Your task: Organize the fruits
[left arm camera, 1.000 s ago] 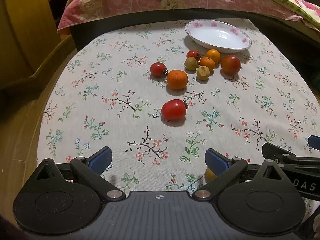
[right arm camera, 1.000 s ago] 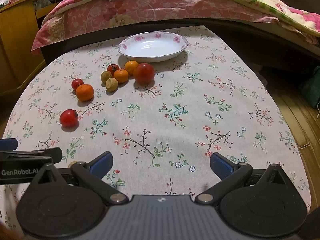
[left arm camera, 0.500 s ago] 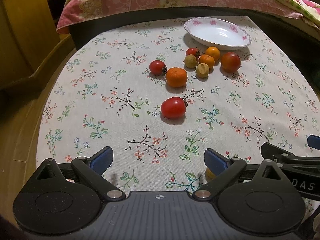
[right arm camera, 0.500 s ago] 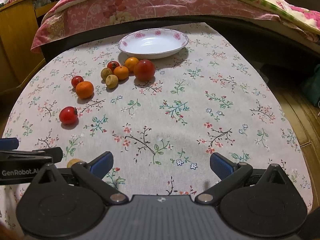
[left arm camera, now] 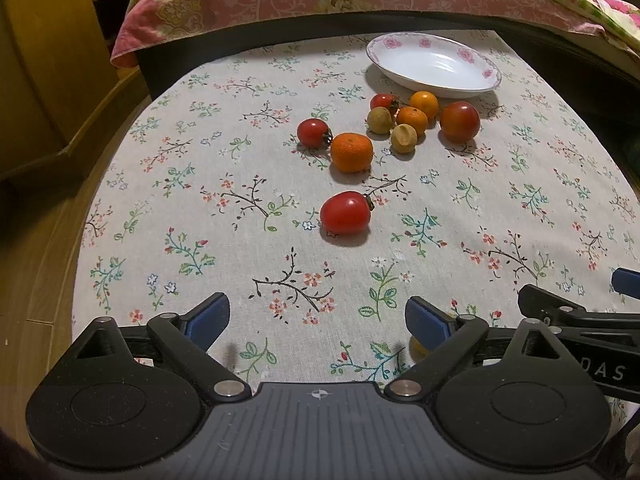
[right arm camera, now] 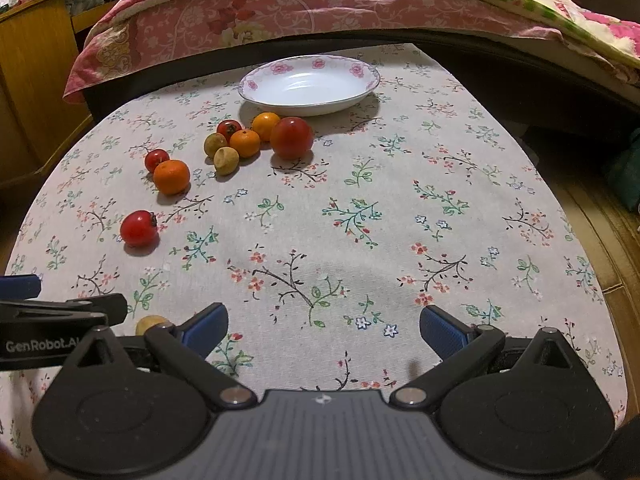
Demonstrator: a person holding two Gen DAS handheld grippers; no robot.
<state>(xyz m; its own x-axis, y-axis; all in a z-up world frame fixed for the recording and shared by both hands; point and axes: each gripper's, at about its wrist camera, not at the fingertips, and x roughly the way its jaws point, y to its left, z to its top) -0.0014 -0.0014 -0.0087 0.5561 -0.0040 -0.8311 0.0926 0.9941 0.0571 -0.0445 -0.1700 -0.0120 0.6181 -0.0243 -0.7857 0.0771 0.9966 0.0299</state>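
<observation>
On the counter: flowered cloth [left arm camera: 248,184] covers the whole surface; both grippers sit at its near edge, side by side.
Dish: white dish with pink flowers [left arm camera: 434,65] [right arm camera: 310,84] at the far side, nothing in it.
Cluster by dish: large red tomato [left arm camera: 460,121] [right arm camera: 291,137], two small oranges, a small red tomato and two tan round fruits, packed close together just in front of the dish.
Middle pair: mandarin [left arm camera: 351,151] [right arm camera: 171,176] touching or nearly touching a cherry tomato [left arm camera: 313,132] [right arm camera: 156,159] on its far left.
Nearest red fruit: oval tomato [left arm camera: 345,212] [right arm camera: 139,228] lies alone, apart from the pair.
Stray fruit: yellowish fruit [right arm camera: 150,324] [left arm camera: 420,346] at the near edge, between the two grippers, partly hidden by the fingers.
Left gripper [left arm camera: 318,318]: jaws spread wide, though they have just been closing a little; only cloth between them.
Right gripper [right arm camera: 324,326]: jaws spread wide, only cloth between them.
Surroundings: pink floral bedding [right arm camera: 280,12] beyond the counter; wooden furniture [left arm camera: 44,60] at left.
</observation>
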